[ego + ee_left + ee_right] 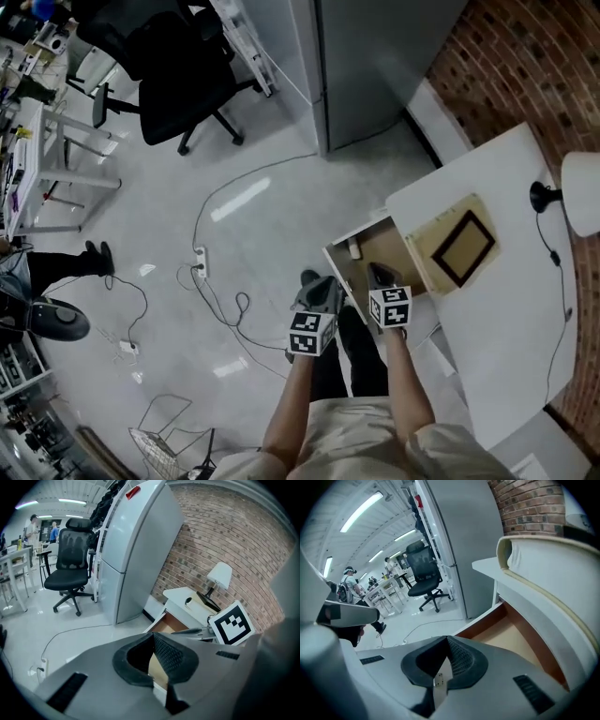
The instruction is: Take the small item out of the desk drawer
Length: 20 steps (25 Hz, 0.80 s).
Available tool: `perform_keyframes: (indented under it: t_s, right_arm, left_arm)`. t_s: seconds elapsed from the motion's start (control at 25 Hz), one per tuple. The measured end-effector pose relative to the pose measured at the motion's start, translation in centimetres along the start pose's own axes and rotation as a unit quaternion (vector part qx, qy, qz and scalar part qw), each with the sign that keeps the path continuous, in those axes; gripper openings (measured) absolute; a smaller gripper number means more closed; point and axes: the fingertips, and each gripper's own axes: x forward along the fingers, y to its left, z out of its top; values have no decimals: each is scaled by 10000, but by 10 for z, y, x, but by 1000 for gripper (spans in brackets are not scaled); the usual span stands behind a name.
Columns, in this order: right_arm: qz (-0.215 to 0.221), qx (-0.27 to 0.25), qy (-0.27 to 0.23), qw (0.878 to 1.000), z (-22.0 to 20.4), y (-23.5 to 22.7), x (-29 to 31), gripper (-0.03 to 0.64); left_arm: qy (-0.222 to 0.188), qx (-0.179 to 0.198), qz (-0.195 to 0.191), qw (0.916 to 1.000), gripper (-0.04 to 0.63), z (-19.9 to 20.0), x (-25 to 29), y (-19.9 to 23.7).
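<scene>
The drawer [386, 246] under the white tabletop [506, 319] is open, with a small item [354, 249] in its far left corner. The right hand-held gripper [378, 273] hangs over the drawer, jaws closed and empty. The left hand-held gripper [309, 279], likewise closed and empty, is just left of the drawer.

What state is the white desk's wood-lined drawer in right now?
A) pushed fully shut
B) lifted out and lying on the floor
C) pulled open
C: the head view shows the wood-lined drawer pulled out from the white desk, its tan floor exposed, with the right gripper above it.
</scene>
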Motion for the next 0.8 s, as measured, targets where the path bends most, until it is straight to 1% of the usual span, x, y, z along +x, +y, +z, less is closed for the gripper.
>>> perform_keyframes:
  t_s: [0.28,0.36,0.64,0.8]
  right_arm:
    - [-205,116,196,9995,-23,-30,35,25]
    - [-233,144,238,9993,-29,-36,45,25]
    - [-236,177,408,9987,-52,-44,84,25]
    - [-176,92,536,9984,-66,-44,108,25]
  left_arm:
    - [230,19,-41,9997,16,-26,30,7]
    - [306,57,-112,9995,17,-32,41,7]
    - [402,75,-234,9989,17,-52,74,11]
    - [513,3,-229,9984,17,-69,86,19]
